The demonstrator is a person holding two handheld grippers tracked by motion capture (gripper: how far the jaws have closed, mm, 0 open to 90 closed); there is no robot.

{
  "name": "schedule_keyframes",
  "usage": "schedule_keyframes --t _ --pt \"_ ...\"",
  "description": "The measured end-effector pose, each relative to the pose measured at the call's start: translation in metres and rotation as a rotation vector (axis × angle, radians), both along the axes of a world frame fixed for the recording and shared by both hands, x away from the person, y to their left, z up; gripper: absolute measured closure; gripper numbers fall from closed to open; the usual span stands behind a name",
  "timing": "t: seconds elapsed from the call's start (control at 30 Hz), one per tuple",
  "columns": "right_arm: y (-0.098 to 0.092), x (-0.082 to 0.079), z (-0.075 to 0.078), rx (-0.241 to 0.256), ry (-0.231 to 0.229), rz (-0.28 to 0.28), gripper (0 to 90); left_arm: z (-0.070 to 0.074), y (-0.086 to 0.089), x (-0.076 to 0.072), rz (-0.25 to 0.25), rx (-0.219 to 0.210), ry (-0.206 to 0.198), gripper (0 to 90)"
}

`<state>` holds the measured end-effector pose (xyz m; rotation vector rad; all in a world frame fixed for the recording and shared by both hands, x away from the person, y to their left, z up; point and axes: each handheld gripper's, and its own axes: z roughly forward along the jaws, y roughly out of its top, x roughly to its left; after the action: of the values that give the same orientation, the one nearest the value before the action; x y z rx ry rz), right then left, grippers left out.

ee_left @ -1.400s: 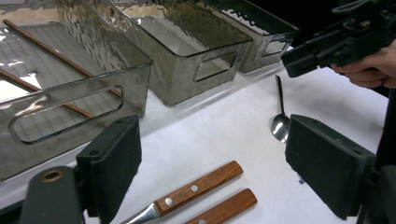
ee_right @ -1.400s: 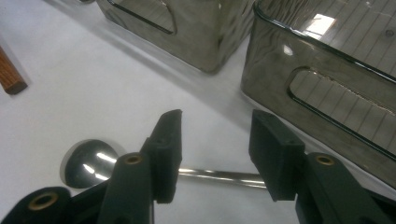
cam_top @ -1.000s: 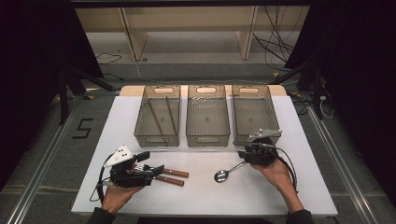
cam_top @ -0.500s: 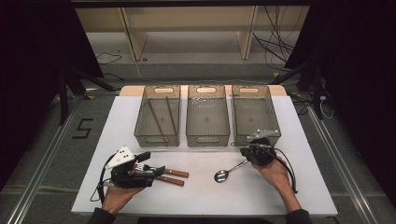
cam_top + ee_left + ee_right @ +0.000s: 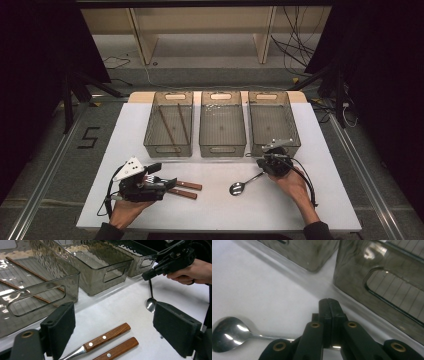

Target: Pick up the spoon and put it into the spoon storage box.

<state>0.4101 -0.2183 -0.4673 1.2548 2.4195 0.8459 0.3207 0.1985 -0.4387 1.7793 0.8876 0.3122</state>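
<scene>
Spoon (image 5: 243,184) lies on the white table (image 5: 280,210) in front of the right-hand bin (image 5: 272,122), bowl toward the person, with the right gripper (image 5: 264,165) clamped on the end of its handle. In the right gripper view the jaws press together over the thin steel shaft. To lift it well, I judge the grip should stay firm and the handle rise first, so the bowl does not swing or slip out sideways, then clear the bin's near wall before any tilt. The right hand (image 5: 292,182) sits low, wrist angled toward the bins. The left gripper (image 5: 167,184) rests spread wide over two wooden-handled utensils (image 5: 110,343), grasping nothing, palm low on the table.
</scene>
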Motion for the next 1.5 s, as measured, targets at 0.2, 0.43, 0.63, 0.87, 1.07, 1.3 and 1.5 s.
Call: schedule_keyframes --t 0.2,0.43,0.63,0.87,1.07,1.3,1.5 --pt "-0.003 0.0 -0.006 -0.042 0.026 -0.005 90.0 -0.001 -0.001 -0.001 -0.007 0.001 -0.001 17.8" --pt "-0.014 -0.005 -0.005 -0.055 0.07 -0.01 90.0 -0.002 -0.001 0.0 -0.014 0.001 0.005 17.8" --pt "-0.021 -0.019 0.0 -0.075 0.131 -0.022 90.0 -0.002 -0.003 0.0 -0.017 0.004 0.0 17.8" --pt "-0.027 -0.045 0.004 -0.101 0.194 0.018 90.0 -0.002 -0.003 0.0 -0.019 0.009 -0.001 17.8" --pt "-0.023 -0.065 0.006 -0.124 0.233 0.076 90.0 -0.002 -0.004 -0.001 -0.02 0.007 -0.002 17.8" --pt "-0.016 -0.072 0.017 -0.153 0.206 0.154 81.5 -0.002 -0.003 0.0 -0.021 0.005 -0.001 17.8" --pt "0.0 -0.071 0.024 -0.171 0.226 0.28 52.6 -0.002 -0.003 -0.001 -0.021 0.0 -0.005 17.8"
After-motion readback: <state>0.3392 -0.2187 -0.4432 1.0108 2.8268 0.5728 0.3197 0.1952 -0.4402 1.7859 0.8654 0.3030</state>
